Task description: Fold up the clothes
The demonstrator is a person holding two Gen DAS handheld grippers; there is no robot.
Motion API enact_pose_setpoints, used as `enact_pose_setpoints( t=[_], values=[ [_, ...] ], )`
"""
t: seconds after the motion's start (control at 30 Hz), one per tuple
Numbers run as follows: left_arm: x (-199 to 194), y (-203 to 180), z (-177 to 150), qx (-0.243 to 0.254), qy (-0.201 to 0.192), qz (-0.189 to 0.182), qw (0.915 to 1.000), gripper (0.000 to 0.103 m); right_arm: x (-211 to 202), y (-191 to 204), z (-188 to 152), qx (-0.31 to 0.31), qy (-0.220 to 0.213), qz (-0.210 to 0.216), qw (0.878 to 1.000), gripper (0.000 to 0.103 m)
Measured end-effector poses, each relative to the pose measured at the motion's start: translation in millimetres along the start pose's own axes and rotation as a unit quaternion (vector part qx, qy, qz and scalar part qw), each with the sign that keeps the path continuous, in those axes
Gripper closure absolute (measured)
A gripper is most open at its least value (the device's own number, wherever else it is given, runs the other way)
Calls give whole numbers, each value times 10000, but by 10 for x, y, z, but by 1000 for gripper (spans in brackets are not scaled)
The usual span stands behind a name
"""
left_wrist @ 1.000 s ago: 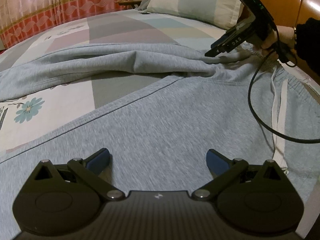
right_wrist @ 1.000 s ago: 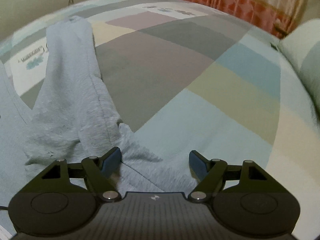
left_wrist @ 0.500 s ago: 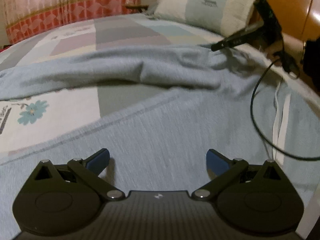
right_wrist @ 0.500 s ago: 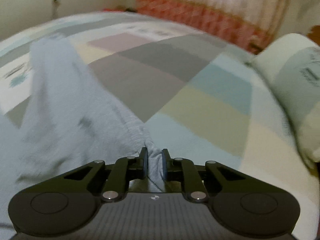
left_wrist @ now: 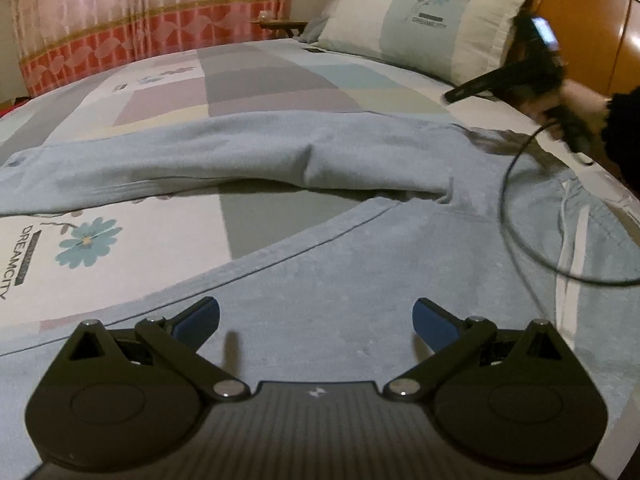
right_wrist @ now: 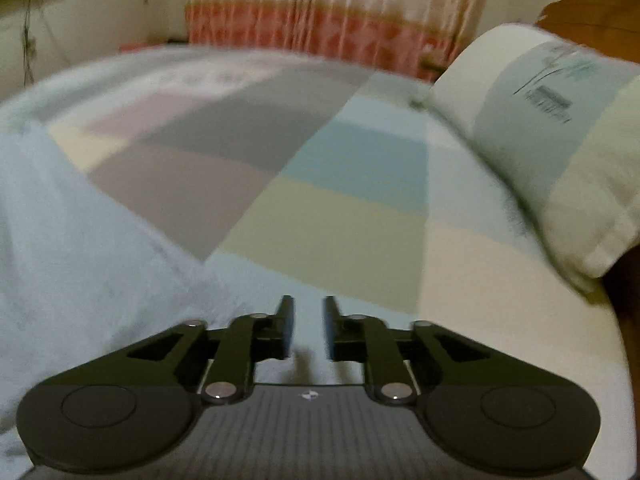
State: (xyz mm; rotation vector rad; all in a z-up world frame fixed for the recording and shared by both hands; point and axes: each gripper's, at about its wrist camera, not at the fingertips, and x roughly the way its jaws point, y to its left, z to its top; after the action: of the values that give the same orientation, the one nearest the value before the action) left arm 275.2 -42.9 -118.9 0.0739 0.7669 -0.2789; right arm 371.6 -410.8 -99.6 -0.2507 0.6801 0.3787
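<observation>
My L gripper (left_wrist: 316,322) hung spread over the near leg of the grey sweatpants (left_wrist: 360,280), spread flat on the bed (left_wrist: 280,80), ready to pin it. R gripper (right_wrist: 307,328) was nearly closed by the waistband edge; can't tell if it pinched fabric, too blurry.

Count: 1 pair of light-blue sweatpants (left_wrist: 320,216), 1 pillow (left_wrist: 420,20), 1 patchwork bedsheet (left_wrist: 248,80), 1 curtain (left_wrist: 140,12), 1 black cable (left_wrist: 505,200) on the sweatpants, 2 grippers: left gripper (left_wrist: 316,316), right gripper (right_wrist: 308,328).
</observation>
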Motion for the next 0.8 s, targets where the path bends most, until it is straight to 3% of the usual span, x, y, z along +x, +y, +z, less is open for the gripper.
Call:
enact_pose_setpoints(
  t=[0.03, 0.1, 0.13, 0.3, 0.47, 0.57, 0.8],
  values=[
    [-2, 20, -3, -33, 2, 7, 10000, 1, -101, -83, 10, 36, -74, -12, 10000, 64],
    [11, 46, -14, -80, 14, 10, 10000, 1, -248, -259, -7, 102, -116, -32, 9999, 41],
    [18, 52, -20, -97, 29, 15, 9999, 1, -307, -350, -25, 133, -108, -41, 9998, 39],
    [53, 38, -50, -72, 156, 2, 9999, 1, -301, -588, -294, 272, 254, 156, 9992, 38],
    [40, -2, -35, -2, 209, -25, 9998, 1, -198, -287, -472, -48, 447, 797, 9958, 38],
    [23, 3, -13, -20, 281, 46, 9996, 1, -8, -68, -566, -609, 952, 448, 9926, 36],
    [-80, 134, -45, -119, 366, 110, 9992, 1, -338, 139, -255, -293, 515, 286, 9978, 38]
  ],
)
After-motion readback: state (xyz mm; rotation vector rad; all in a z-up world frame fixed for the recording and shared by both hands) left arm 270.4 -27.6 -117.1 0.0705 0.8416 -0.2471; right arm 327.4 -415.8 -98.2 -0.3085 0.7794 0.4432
